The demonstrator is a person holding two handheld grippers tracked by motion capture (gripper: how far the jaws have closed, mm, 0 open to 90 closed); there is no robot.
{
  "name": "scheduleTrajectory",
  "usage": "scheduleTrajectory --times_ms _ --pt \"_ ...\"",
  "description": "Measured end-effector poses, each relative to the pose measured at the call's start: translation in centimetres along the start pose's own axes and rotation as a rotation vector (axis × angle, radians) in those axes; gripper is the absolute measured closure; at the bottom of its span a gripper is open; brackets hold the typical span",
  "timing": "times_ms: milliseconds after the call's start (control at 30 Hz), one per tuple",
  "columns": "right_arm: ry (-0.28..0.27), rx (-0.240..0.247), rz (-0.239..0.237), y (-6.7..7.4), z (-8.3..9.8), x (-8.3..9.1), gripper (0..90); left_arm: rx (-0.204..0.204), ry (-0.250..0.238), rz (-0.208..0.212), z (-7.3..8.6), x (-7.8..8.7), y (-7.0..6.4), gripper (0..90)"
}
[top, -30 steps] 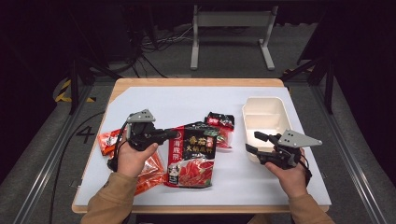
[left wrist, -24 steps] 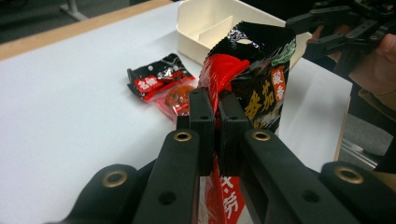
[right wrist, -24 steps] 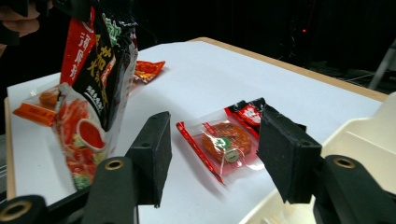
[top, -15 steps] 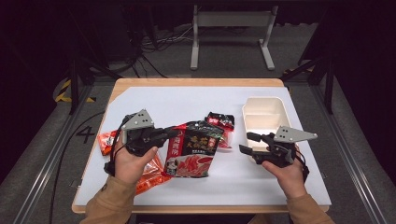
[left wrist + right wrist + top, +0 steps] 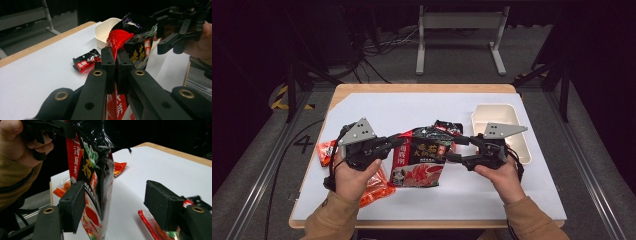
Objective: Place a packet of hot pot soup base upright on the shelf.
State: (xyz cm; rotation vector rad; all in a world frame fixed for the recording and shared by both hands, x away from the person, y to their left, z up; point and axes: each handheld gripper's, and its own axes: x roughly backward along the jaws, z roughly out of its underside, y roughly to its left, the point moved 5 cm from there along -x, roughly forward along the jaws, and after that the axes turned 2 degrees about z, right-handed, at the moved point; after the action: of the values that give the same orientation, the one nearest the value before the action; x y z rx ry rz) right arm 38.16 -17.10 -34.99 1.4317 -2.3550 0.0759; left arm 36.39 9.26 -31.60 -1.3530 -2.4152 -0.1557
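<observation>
A large black and red food bag (image 5: 422,160) hangs upright over the white table (image 5: 382,110). My left gripper (image 5: 399,142) is shut on its upper left edge; in the left gripper view the jaws (image 5: 115,53) pinch the red seam of the bag (image 5: 136,42). My right gripper (image 5: 454,149) is at the bag's right edge, and its jaws have just been opening. In the right gripper view the bag (image 5: 97,182) stands between the wide-apart jaws of that gripper (image 5: 115,202), close beside the left pad (image 5: 75,200) and well clear of the right one.
A cream rectangular container (image 5: 499,125) sits at the right of the table. A small black and red packet (image 5: 447,127) lies behind the bag. Orange packets (image 5: 324,152) lie at the left, one (image 5: 374,187) under the left hand. The table's front edge is near the forearms.
The bag has been lifted from lying flat to hanging upright. The right gripper moved left from beside the container to the bag's right edge, and its jaws stand wider.
</observation>
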Motion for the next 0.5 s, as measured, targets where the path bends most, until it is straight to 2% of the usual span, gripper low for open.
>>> scheduleTrajectory --times_ms 200,333,500 --pt "-0.002 -0.024 -0.075 0.6 -0.9 -1.8 35.4 -0.004 -0.009 -0.002 0.0 0.0 -0.3 87.7" --pt "-0.011 -0.013 -0.076 0.9 -1.4 -2.4 38.2 -0.004 -0.008 -0.001 0.0 -0.1 -0.4 87.7" --pt "0.006 0.016 -0.085 1.2 -1.8 -3.2 44.0 -0.004 -0.012 -0.001 0.0 -0.1 -0.5 87.7"
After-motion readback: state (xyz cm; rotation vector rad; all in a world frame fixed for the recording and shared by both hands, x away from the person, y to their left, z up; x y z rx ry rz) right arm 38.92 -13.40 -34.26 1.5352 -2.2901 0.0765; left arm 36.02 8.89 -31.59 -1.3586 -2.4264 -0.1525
